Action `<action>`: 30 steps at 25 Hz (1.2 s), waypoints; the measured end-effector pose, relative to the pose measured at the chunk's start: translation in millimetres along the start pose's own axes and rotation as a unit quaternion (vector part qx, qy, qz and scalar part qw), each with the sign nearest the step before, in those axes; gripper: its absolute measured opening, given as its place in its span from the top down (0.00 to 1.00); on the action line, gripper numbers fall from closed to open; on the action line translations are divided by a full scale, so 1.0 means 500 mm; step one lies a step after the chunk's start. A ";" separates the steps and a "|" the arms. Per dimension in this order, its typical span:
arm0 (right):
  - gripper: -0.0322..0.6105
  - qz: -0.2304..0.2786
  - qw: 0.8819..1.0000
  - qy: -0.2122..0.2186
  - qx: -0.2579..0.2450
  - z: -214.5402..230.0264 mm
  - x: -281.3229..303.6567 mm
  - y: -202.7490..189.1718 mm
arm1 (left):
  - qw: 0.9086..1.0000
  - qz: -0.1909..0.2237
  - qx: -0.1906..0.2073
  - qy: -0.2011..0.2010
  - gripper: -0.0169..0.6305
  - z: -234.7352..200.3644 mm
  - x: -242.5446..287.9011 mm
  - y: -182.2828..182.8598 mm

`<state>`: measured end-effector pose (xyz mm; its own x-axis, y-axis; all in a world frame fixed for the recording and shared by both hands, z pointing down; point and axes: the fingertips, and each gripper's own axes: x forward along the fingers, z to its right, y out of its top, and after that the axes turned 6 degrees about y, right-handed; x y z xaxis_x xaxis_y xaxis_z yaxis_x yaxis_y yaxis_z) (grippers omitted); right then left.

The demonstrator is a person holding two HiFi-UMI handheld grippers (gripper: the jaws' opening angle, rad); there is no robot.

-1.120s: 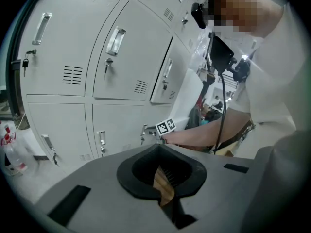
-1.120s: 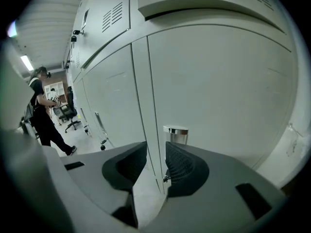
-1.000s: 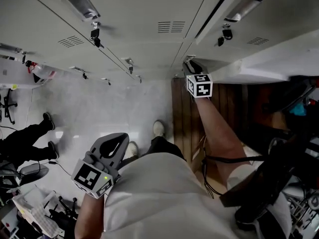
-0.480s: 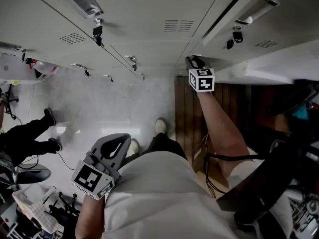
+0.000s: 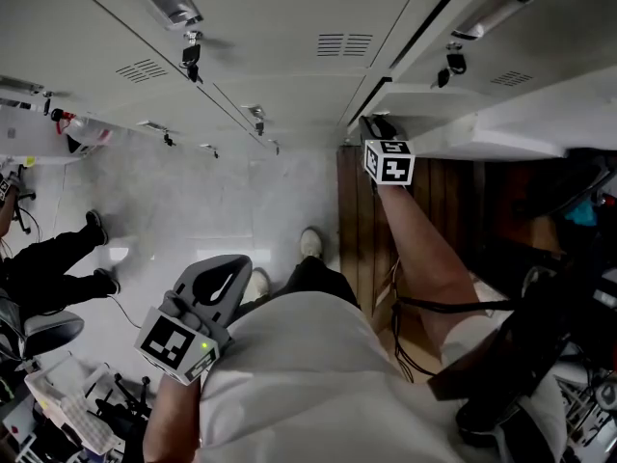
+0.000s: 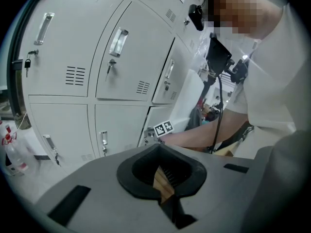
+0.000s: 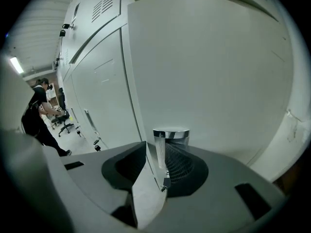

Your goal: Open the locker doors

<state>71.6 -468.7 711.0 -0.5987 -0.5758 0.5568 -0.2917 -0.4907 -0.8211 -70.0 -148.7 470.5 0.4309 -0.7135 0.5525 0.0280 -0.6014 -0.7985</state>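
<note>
A wall of pale grey lockers [image 5: 289,27] runs ahead of me. My right gripper [image 5: 371,123] reaches down to a lower locker door [image 5: 415,99], which stands slightly out from the row. In the right gripper view the door's edge [image 7: 146,188] and its chrome handle [image 7: 170,140] sit between the jaws of the right gripper [image 7: 158,174], which grips there. My left gripper [image 5: 220,280] hangs by my hip, away from the lockers. In the left gripper view the left gripper [image 6: 163,186] is shut with nothing in it.
Other locker doors carry chrome handles and hanging keys [image 5: 191,51]. A seated person's legs [image 5: 53,263] and office chairs are at the left. A brown wooden panel [image 5: 357,220] lies below the right gripper. My shoes [image 5: 307,247] stand on the grey floor.
The lower locker door has swung a little outward with the right gripper on it, showing a gap at its top. The left gripper has stayed in place.
</note>
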 end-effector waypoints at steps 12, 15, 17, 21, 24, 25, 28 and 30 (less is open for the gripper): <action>0.81 -0.012 1.000 -0.019 -0.006 -0.017 -0.104 -0.073 | 0.999 0.004 0.030 -0.026 0.96 0.032 -0.015 0.005; 0.81 -0.016 1.000 -0.021 -0.009 -0.018 -0.132 -0.094 | 0.999 0.004 0.039 -0.035 0.96 0.044 -0.016 0.007; 0.81 -0.016 1.000 -0.026 -0.005 -0.016 -0.151 -0.107 | 0.998 0.004 0.044 -0.041 0.96 0.053 -0.015 0.007; 0.81 -0.015 0.999 -0.048 0.011 -0.010 -0.190 -0.134 | 0.997 0.002 0.056 -0.059 0.96 0.075 -0.010 0.006; 0.81 -0.019 0.998 -0.060 0.016 -0.006 -0.218 -0.152 | 0.995 0.000 0.064 -0.072 0.96 0.092 -0.008 0.004; 0.81 -0.021 0.998 -0.062 0.017 -0.005 -0.227 -0.158 | 0.995 0.000 0.066 -0.075 0.96 0.097 -0.007 0.003; 0.81 -0.026 0.997 -0.066 0.021 0.000 -0.254 -0.178 | 0.994 -0.002 0.071 -0.086 0.96 0.112 -0.001 0.002; 0.82 -0.027 0.997 -0.068 0.024 0.003 -0.271 -0.189 | 0.993 -0.001 0.075 -0.094 0.96 0.122 0.006 0.005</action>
<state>181.4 -345.7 713.4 -0.4747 -0.6301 0.6145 -0.2831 -0.5518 -0.7845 -13.7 -130.5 455.8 0.5912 -0.6235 0.5117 0.1572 -0.5331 -0.8313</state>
